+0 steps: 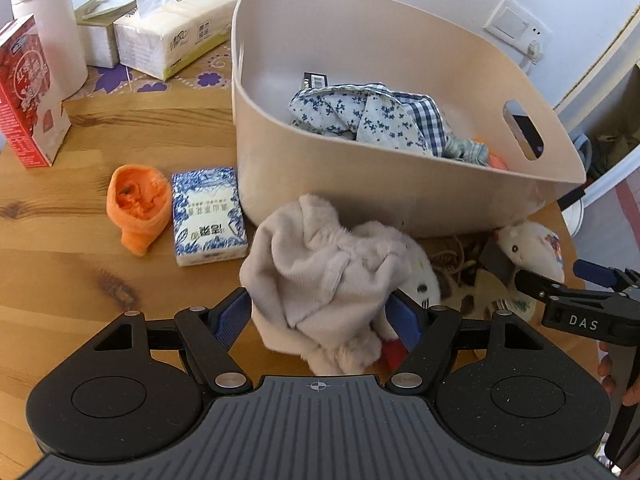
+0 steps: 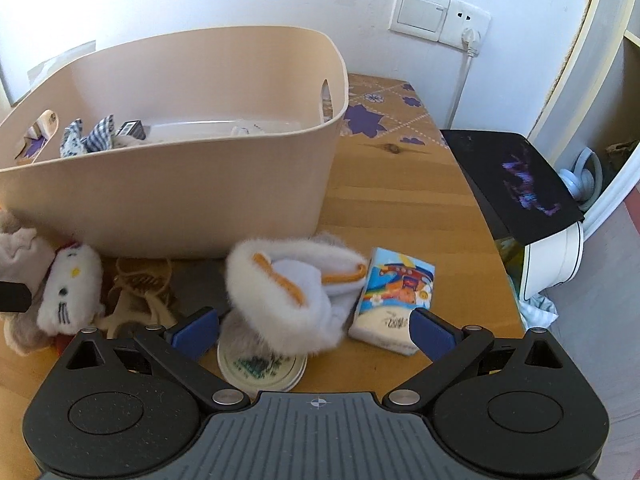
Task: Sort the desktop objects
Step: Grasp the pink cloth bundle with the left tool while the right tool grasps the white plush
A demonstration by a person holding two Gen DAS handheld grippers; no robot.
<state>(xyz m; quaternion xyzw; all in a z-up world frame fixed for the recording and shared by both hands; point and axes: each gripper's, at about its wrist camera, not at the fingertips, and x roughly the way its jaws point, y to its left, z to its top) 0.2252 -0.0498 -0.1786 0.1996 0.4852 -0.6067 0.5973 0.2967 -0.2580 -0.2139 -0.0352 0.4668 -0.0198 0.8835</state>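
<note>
My left gripper [image 1: 318,316] is shut on a bunched beige fleece cloth [image 1: 320,276], and both blue pads press into its sides just in front of the beige basket [image 1: 360,184]. A white cat plush [image 1: 420,288] peeks out from under the cloth. The basket holds blue floral and checked cloths [image 1: 360,116]. In the right wrist view my right gripper [image 2: 314,330] is open wide. A white fuzzy slipper [image 2: 288,292] lies between its fingers without touching the pads. A colourful tissue pack [image 2: 396,300] lies by the right finger.
An orange sock [image 1: 138,208] and a blue-and-white tissue pack [image 1: 208,216] lie left of the basket. A red carton [image 1: 28,92], a white flask [image 1: 44,12] and tissue packs [image 1: 172,36] stand behind. A round tin [image 2: 260,368] sits under the slipper. A black-topped appliance [image 2: 520,184] borders the table's right edge.
</note>
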